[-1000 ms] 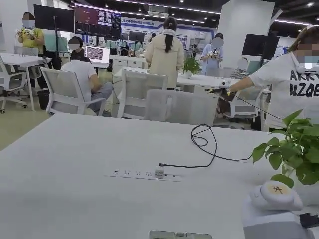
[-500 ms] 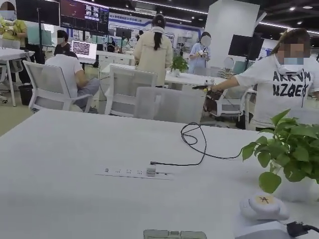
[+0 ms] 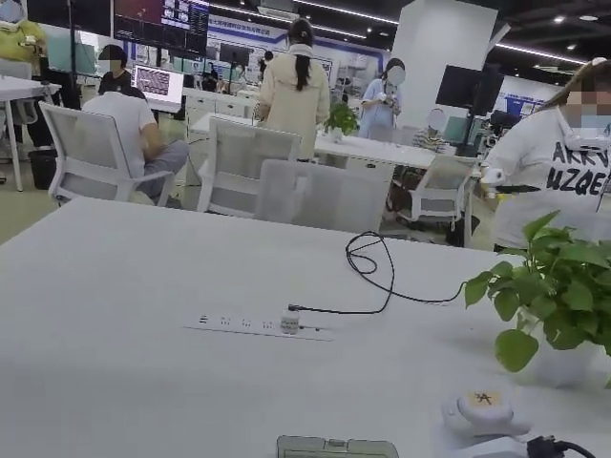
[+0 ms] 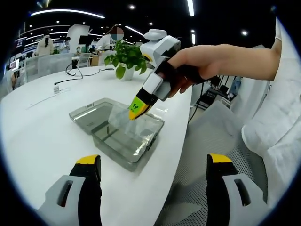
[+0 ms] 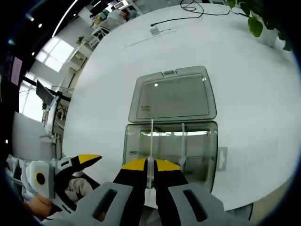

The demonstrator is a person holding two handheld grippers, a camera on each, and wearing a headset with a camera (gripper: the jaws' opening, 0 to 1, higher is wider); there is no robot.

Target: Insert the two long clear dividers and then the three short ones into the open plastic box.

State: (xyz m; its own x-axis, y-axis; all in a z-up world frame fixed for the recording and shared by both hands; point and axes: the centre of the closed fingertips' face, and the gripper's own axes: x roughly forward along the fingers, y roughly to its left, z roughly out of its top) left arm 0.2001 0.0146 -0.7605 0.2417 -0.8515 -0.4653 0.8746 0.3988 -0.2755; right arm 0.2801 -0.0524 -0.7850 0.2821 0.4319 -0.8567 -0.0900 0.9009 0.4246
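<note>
Clear divider [image 5: 151, 136] clamped in right hand-held gripper [image 5: 150, 164], left hand-held gripper [image 4: 153, 159] wide; bystander [image 3: 563, 176] has lowered an arm.

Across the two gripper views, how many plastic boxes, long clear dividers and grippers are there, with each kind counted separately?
Transparent grey plastic box with open lid: 1
Long clear plastic dividers: 2, the held divider and the standing divider
Yellow-tipped two-jaw grippers: 2, the left gripper and the right gripper
Total: 5
</note>
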